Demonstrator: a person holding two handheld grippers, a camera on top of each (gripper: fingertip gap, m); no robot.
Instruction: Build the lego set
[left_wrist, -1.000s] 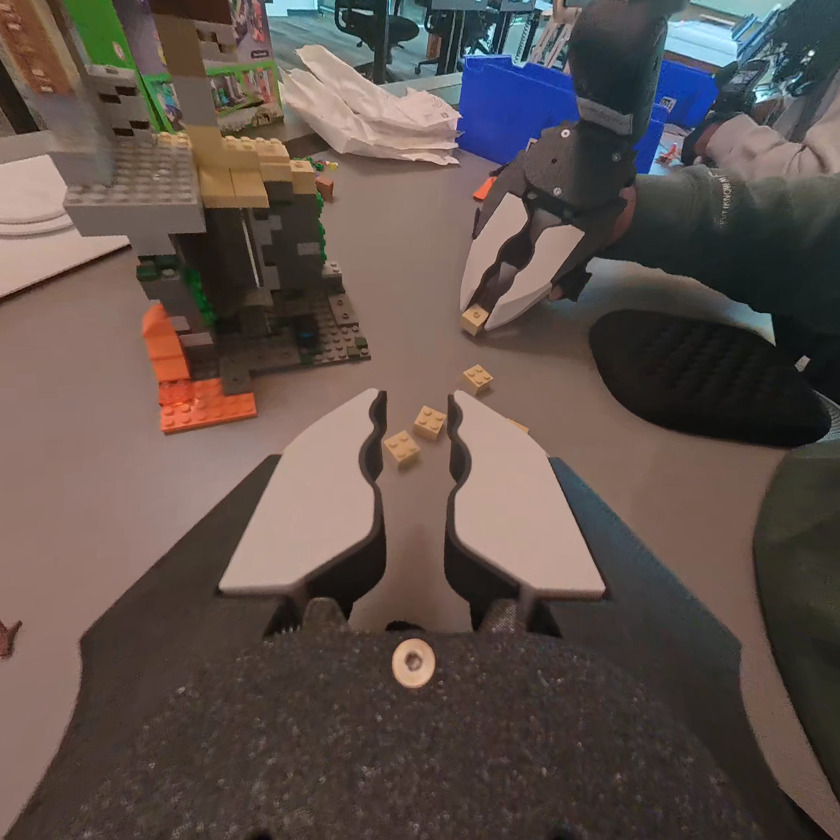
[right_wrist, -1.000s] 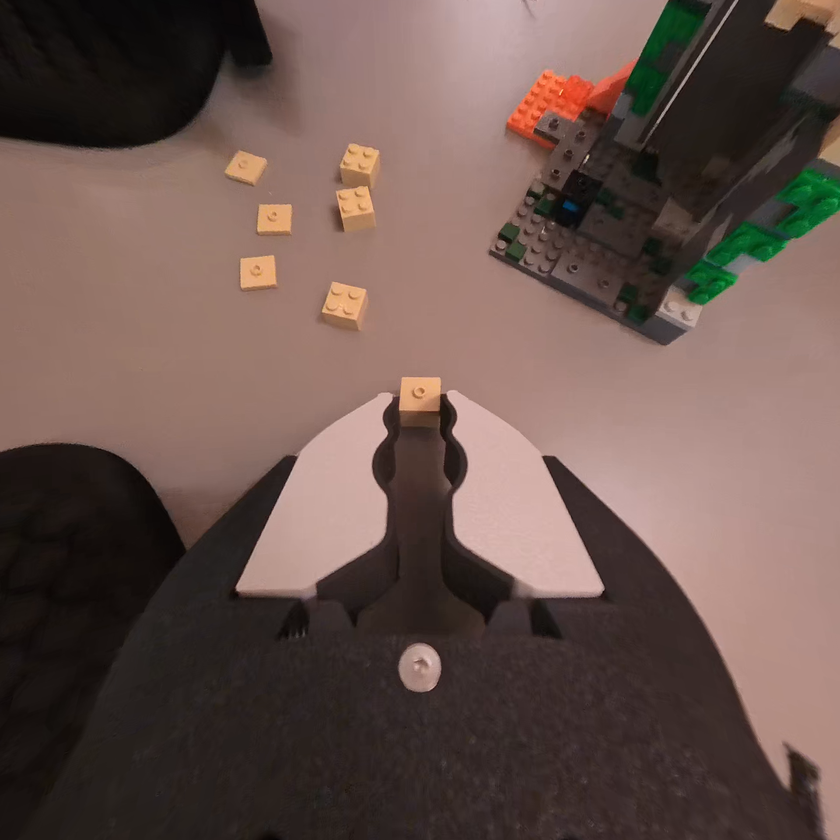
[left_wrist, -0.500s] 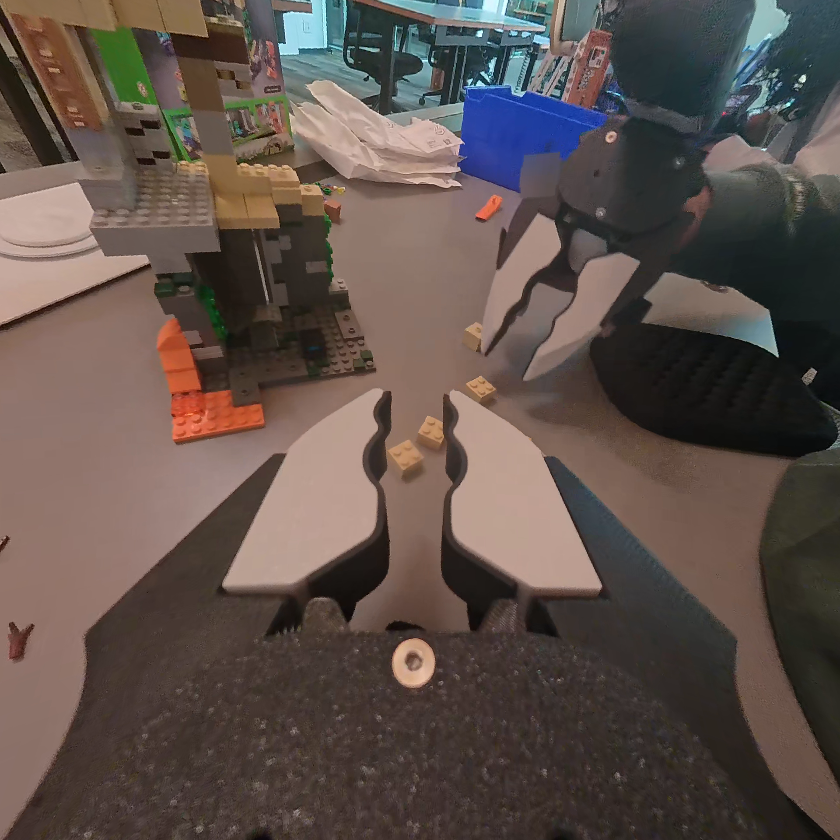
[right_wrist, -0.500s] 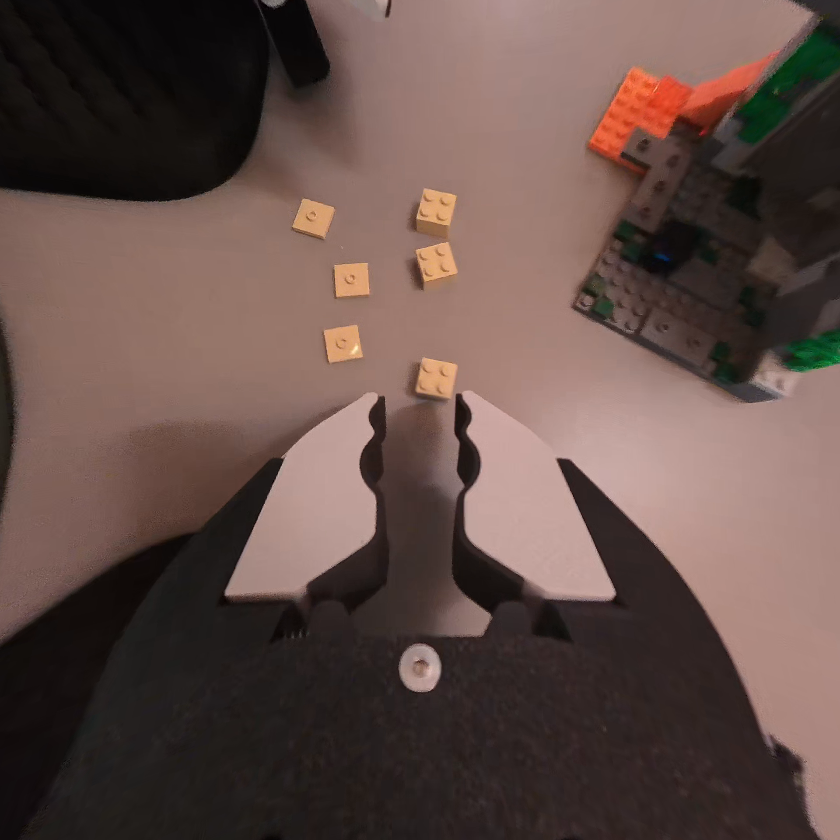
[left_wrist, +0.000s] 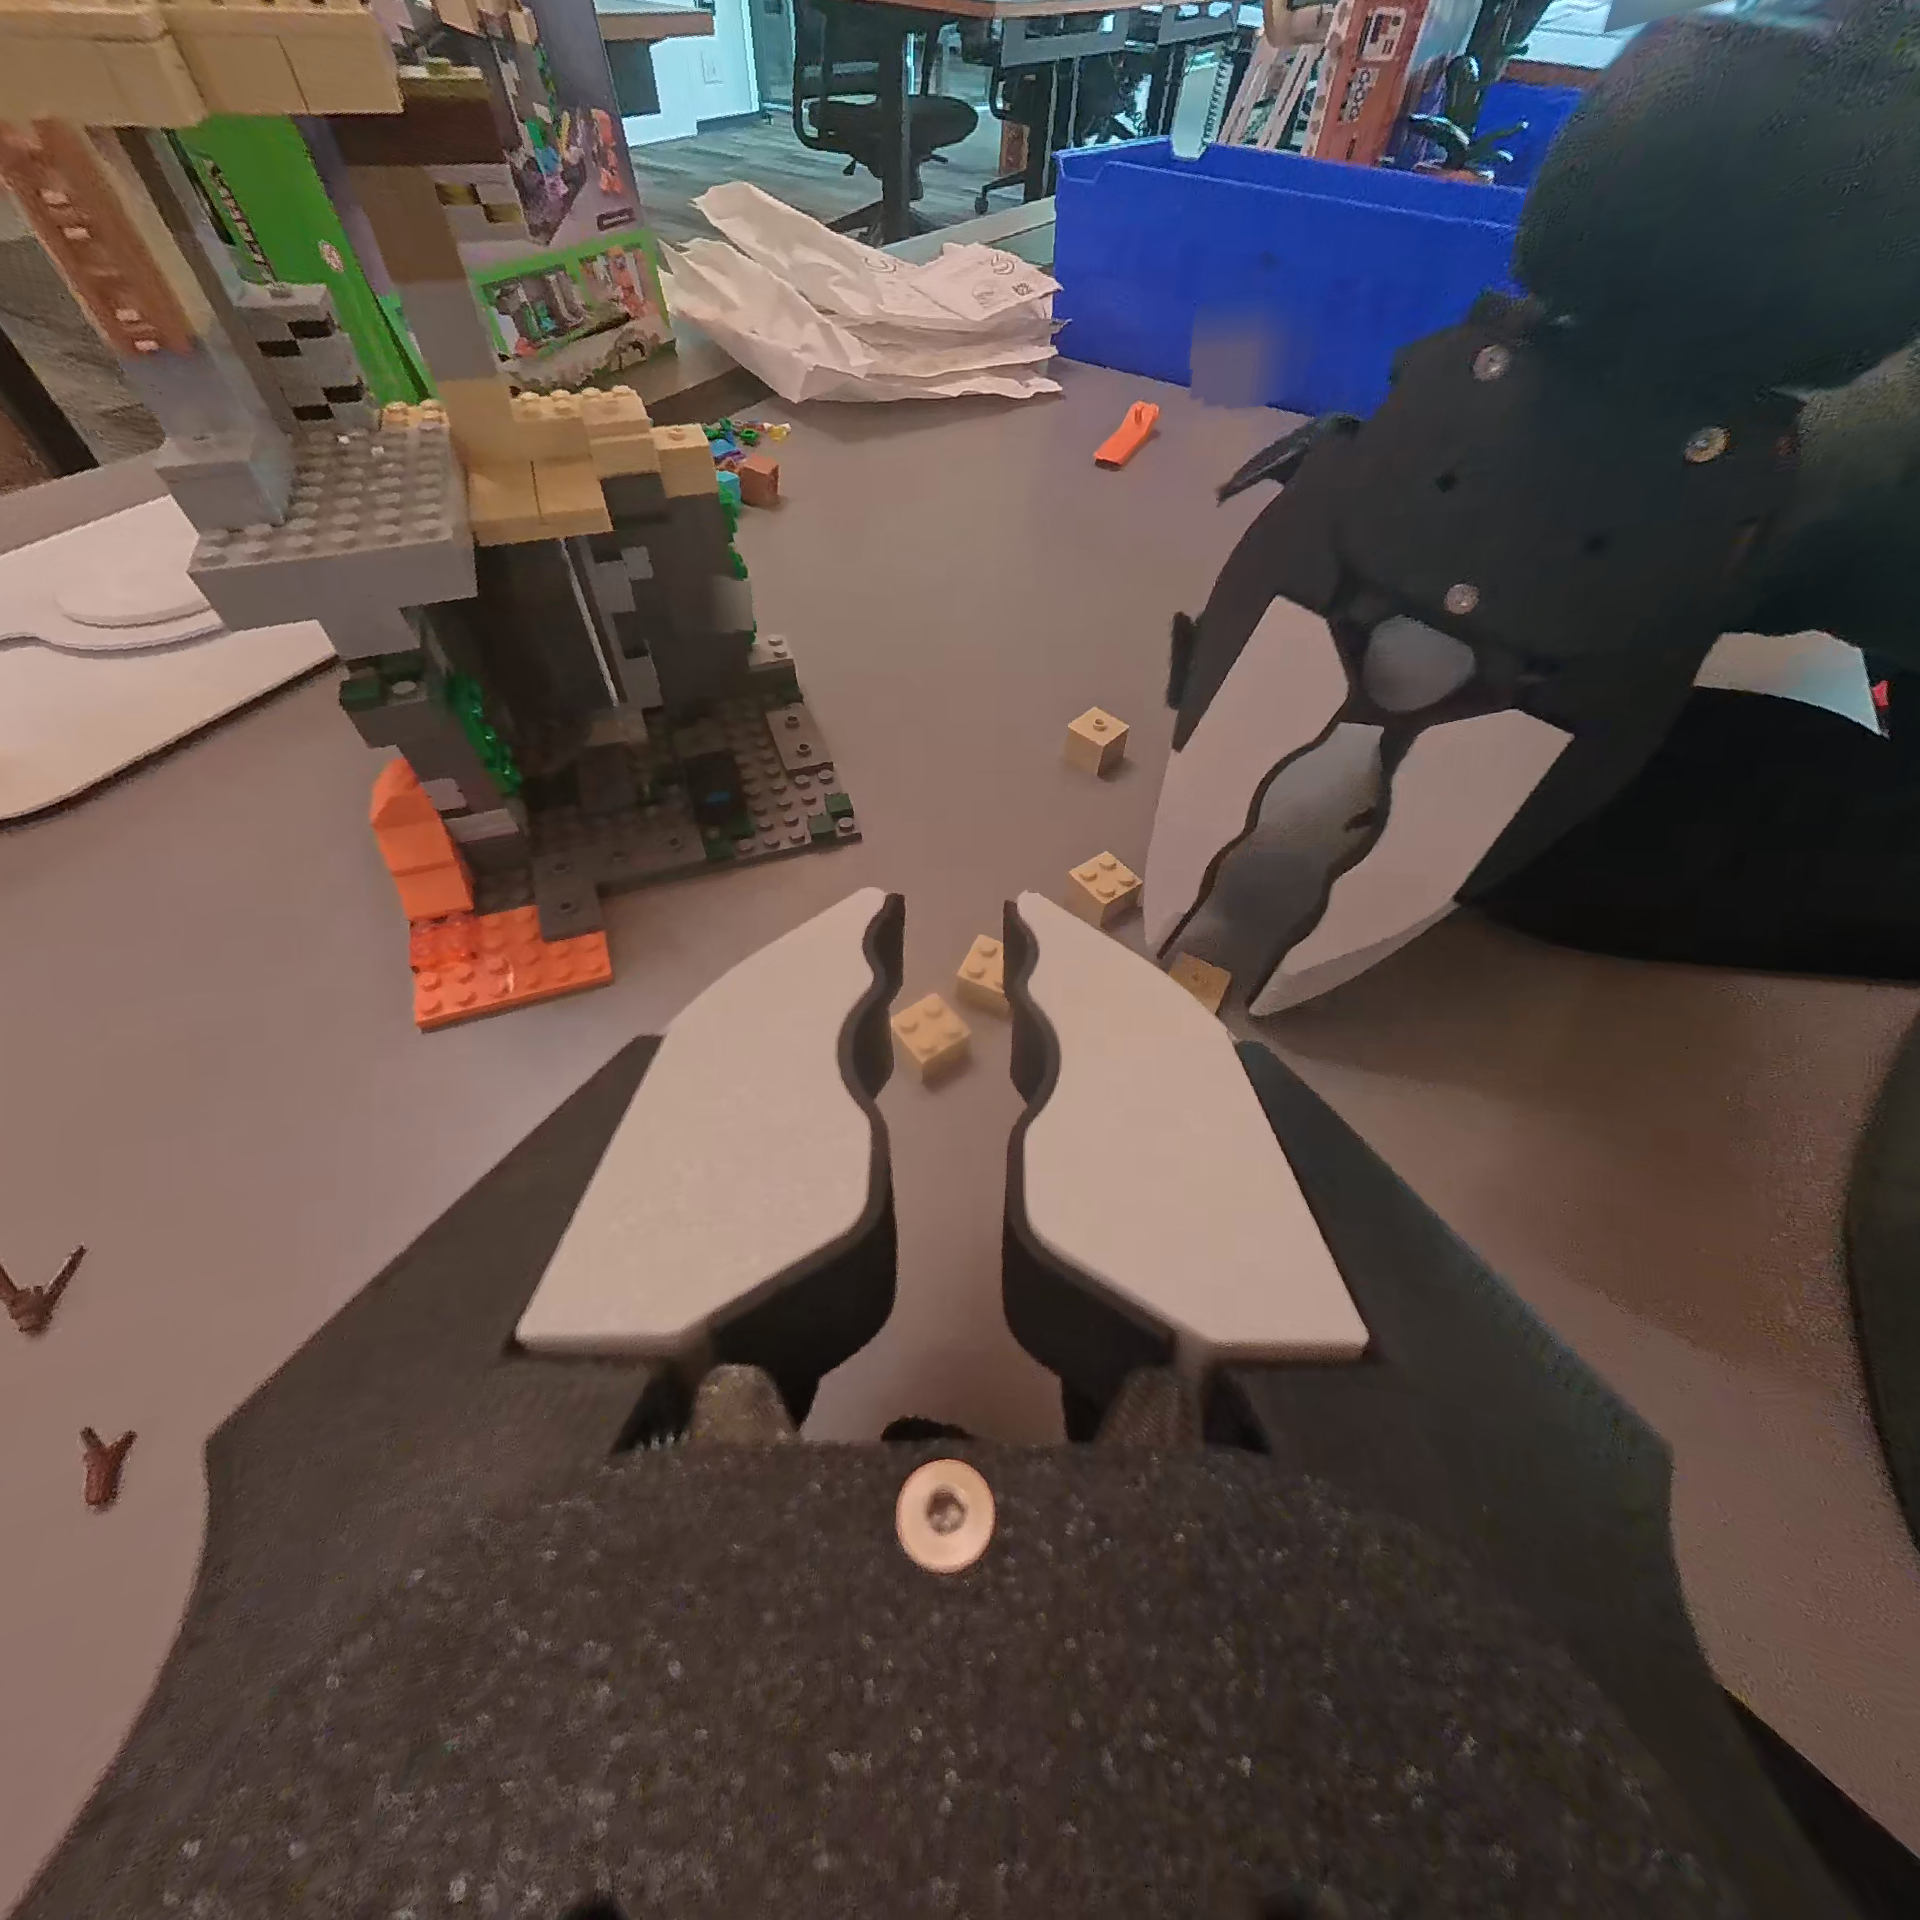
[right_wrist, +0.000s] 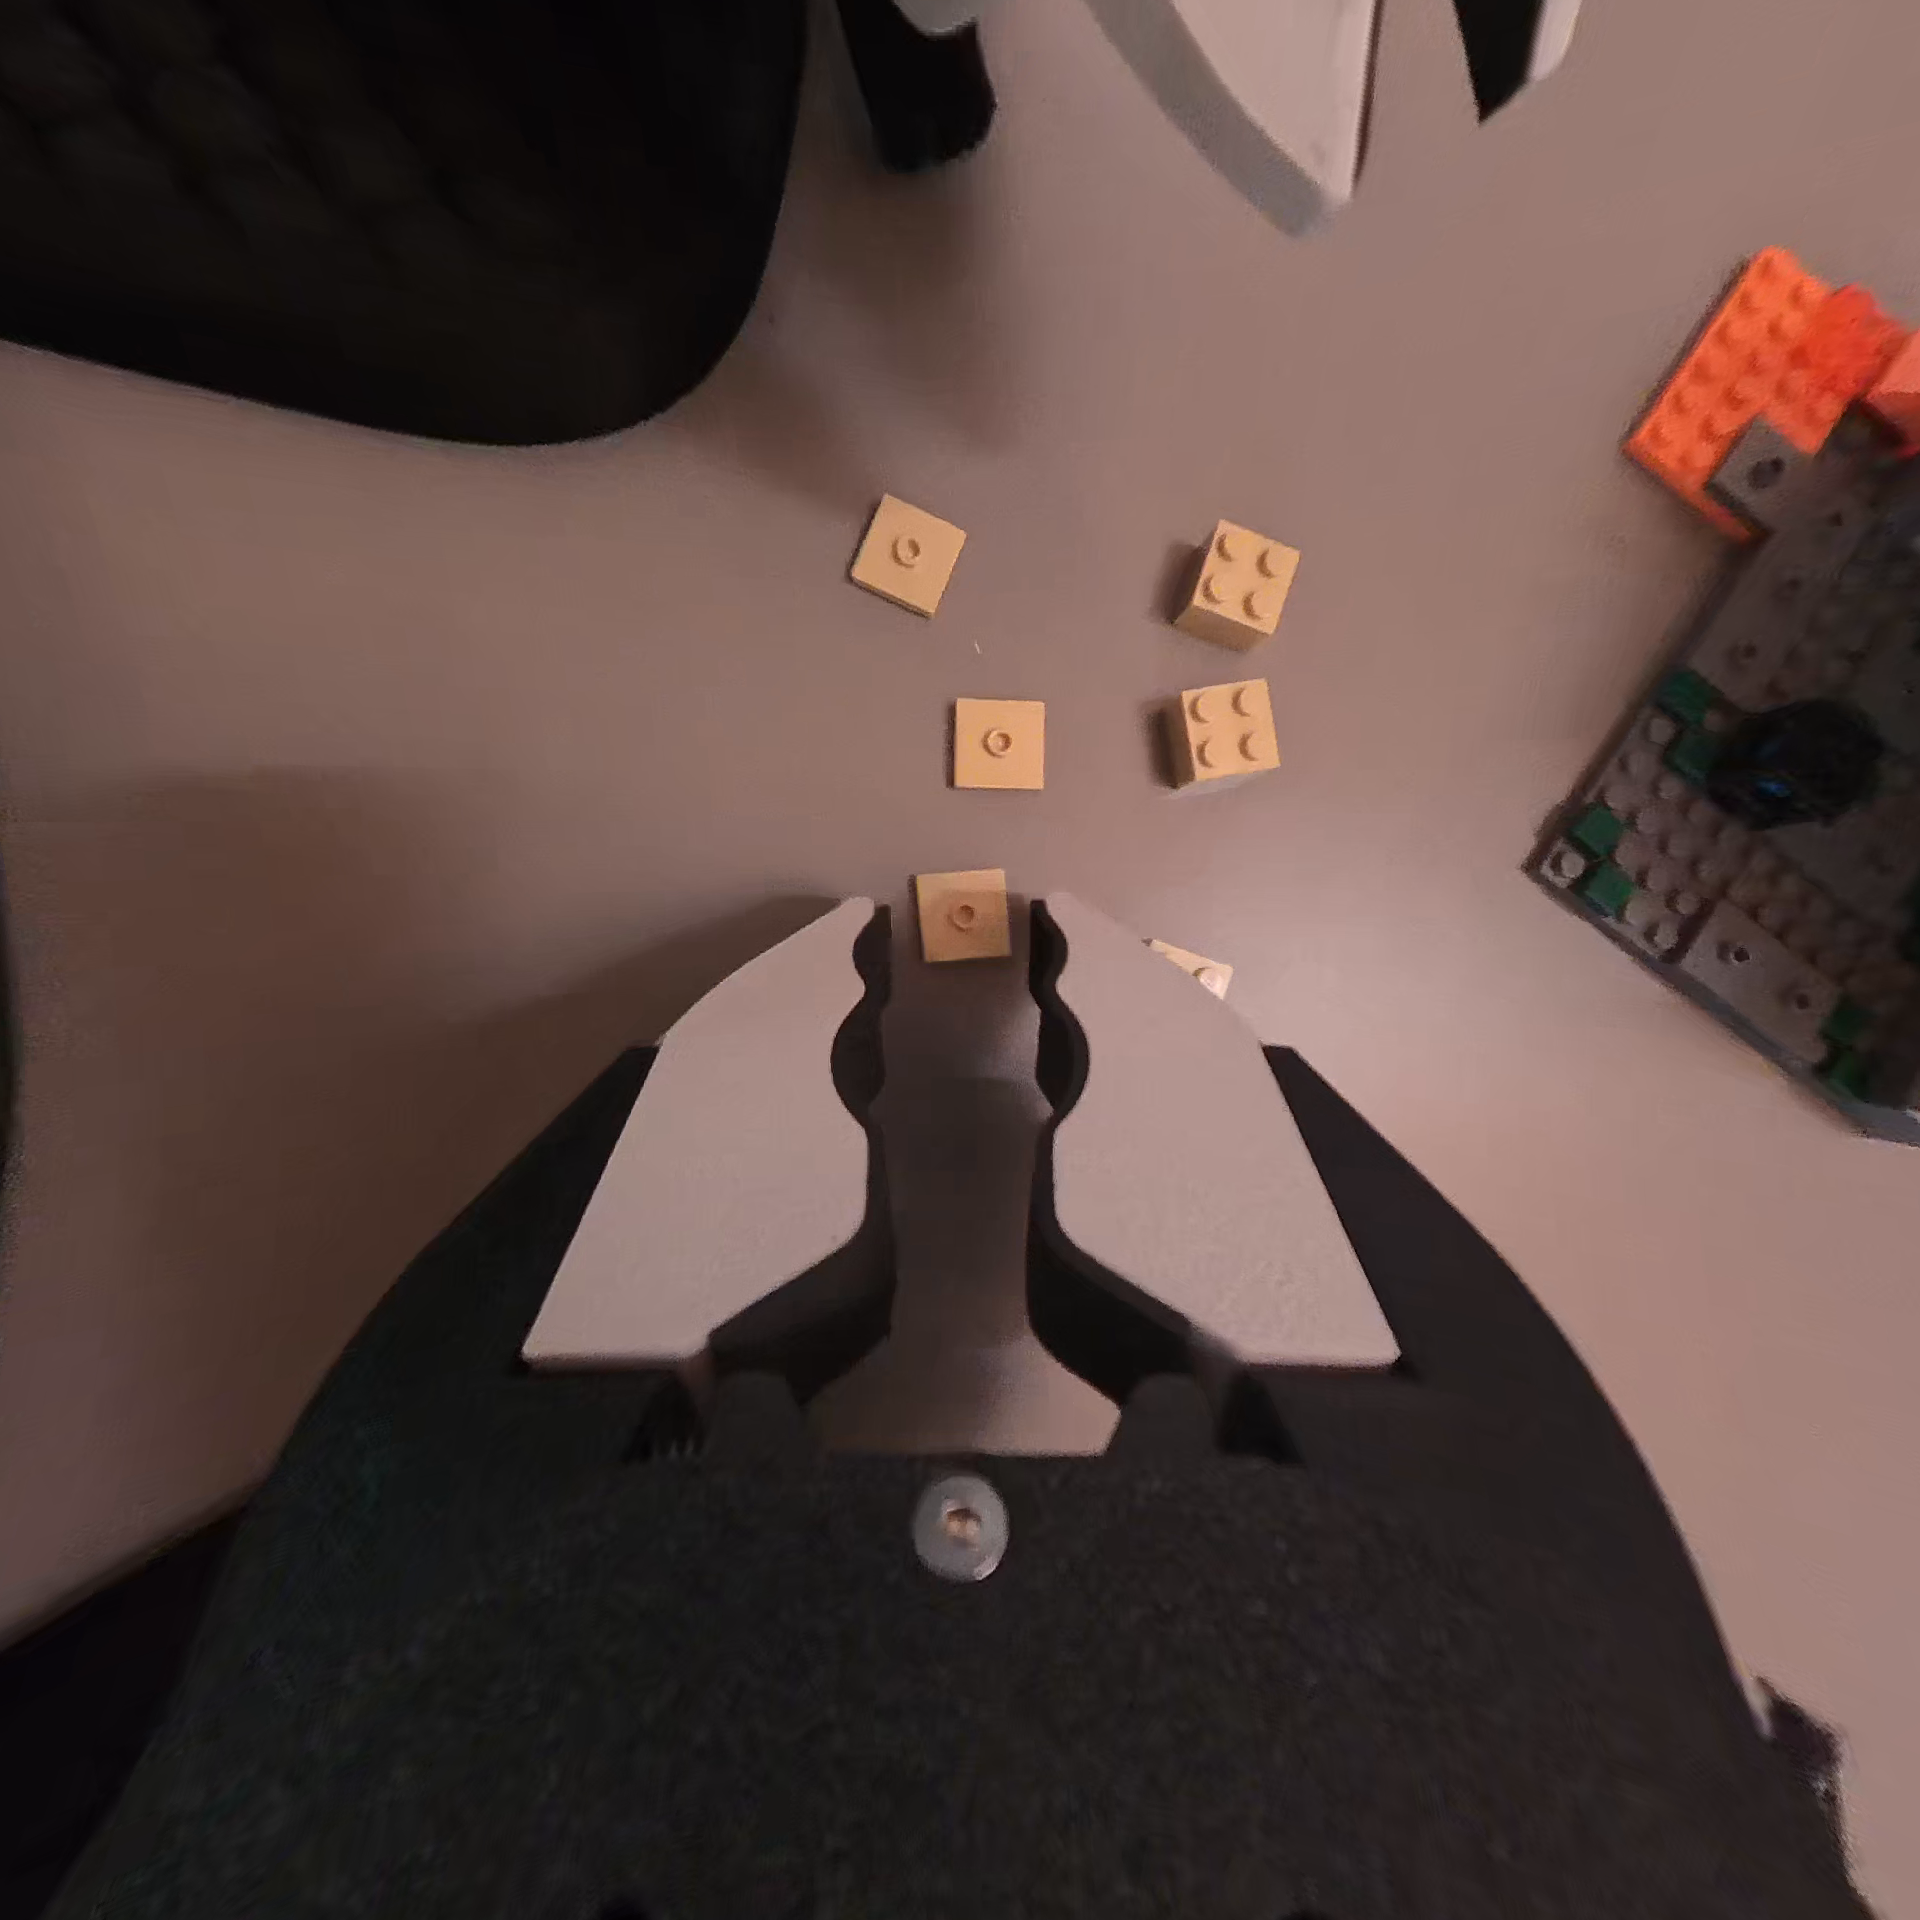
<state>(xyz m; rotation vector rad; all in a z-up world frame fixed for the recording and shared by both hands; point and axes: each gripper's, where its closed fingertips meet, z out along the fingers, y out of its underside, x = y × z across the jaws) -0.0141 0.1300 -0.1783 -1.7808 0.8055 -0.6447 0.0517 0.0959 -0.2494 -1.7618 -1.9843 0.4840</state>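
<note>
The half-built grey, green and tan lego model (left_wrist: 561, 644) stands on its orange and grey base at centre left; its base shows in the right wrist view (right_wrist: 1756, 831). Several tan pieces lie on the grey table. My left gripper (left_wrist: 951, 914) is open and empty, low over two tan 2x2 bricks (left_wrist: 930, 1039). My right gripper (right_wrist: 956, 904) is open, its fingertips either side of a flat tan single-stud plate (right_wrist: 963, 914), pointing straight down; it also shows in the left wrist view (left_wrist: 1210, 977). A small tan stacked piece (left_wrist: 1096, 740) sits alone beside the model.
Two more tan plates (right_wrist: 1000, 743) and two 2x2 bricks (right_wrist: 1226, 732) lie just ahead of the right gripper. Black pads (left_wrist: 1714, 831) (right_wrist: 364, 208) lie at the right. A blue bin (left_wrist: 1247, 239), white paper bags (left_wrist: 883, 301), an orange tool (left_wrist: 1127, 431) and the set's box (left_wrist: 540, 208) sit behind. There is about 11 cm between the tips of the two grippers.
My right gripper let go of the small tan stacked piece near the model, opened, and moved over to the tan plates, dropping around one. My left gripper stayed open, nearly still.
</note>
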